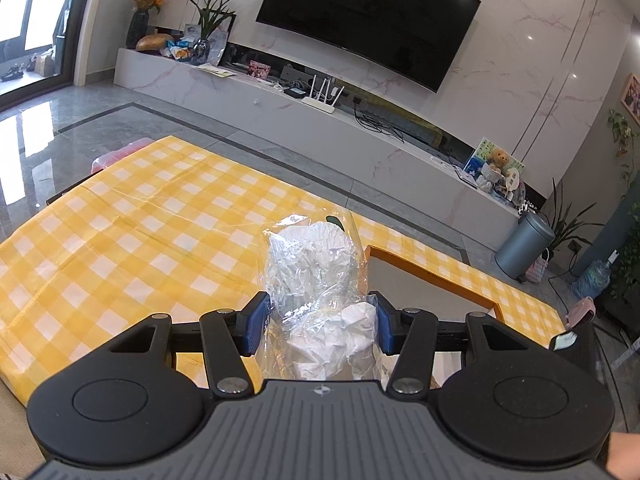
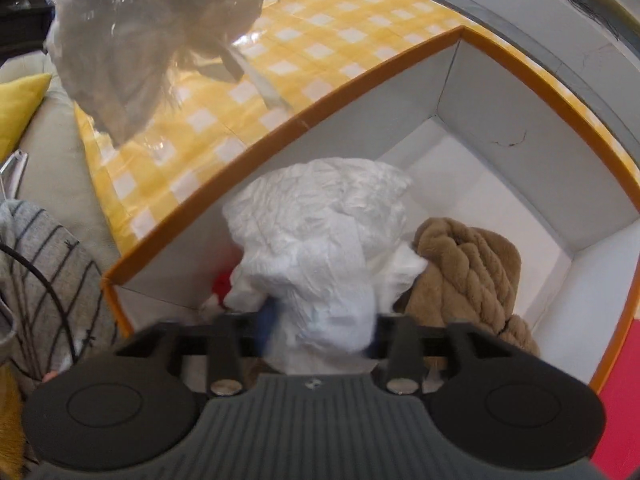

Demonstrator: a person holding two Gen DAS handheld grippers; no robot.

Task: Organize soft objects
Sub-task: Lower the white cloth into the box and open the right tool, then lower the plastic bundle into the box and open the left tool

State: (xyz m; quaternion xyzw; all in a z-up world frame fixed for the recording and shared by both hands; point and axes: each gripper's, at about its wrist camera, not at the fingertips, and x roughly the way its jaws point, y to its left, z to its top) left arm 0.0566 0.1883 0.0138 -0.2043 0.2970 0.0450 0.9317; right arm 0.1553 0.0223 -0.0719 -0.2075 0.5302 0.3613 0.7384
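Note:
My left gripper (image 1: 320,322) is shut on a clear plastic bag (image 1: 312,264) stuffed with crumpled white material, held above the yellow checked table (image 1: 140,232). The same bag (image 2: 140,52) hangs at the upper left of the right wrist view. My right gripper (image 2: 322,332) points down into an orange-rimmed white box (image 2: 280,128), also seen as the box (image 1: 424,270) just right of the bag. A crumpled white soft bundle (image 2: 320,232) lies between its fingers, jaws apart. A brown plush knit item (image 2: 468,276) and a small red thing (image 2: 222,282) lie beside it in the box.
A grey striped cloth (image 2: 40,272) and a yellow cushion (image 2: 20,104) lie left of the table, on a pale sofa. Beyond the table stands a marble TV cabinet (image 1: 280,92). A grey bin (image 1: 524,246) is on the floor at the right.

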